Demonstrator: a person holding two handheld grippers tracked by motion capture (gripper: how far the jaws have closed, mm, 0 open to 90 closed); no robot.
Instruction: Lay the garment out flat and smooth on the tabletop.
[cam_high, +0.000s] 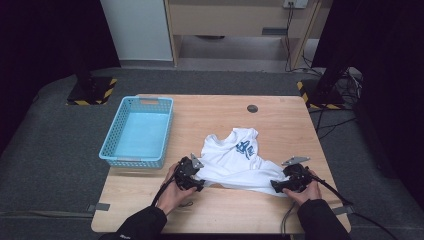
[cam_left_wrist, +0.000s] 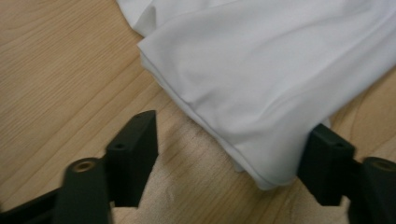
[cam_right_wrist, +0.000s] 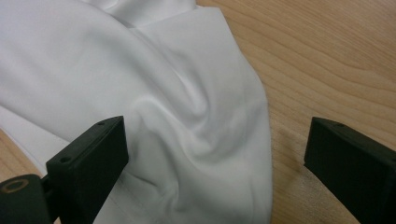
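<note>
We judged the shirt (cam_high: 235, 162) soft and limp; both claws, left (cam_high: 196, 181) and right (cam_high: 278, 186), stood spread at its hem corners, gripping nothing.

Person's two dark-sleeved forearms reaching in from below, left hand (cam_high: 172, 192) wrapped around the black two-jaw left gripper (cam_high: 196, 181), right hand (cam_high: 306, 192) gripping the black right gripper (cam_high: 276, 186), both grippers' jaws spread apart, low and near level

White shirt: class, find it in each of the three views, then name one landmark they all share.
High view: shirt, centre-right on the table, between both grippers.
Left gripper view: upper right, its corner reaching down by the right-hand jaw.
Right gripper view: left and centre.
Shared landmark: the wooden table.
</note>
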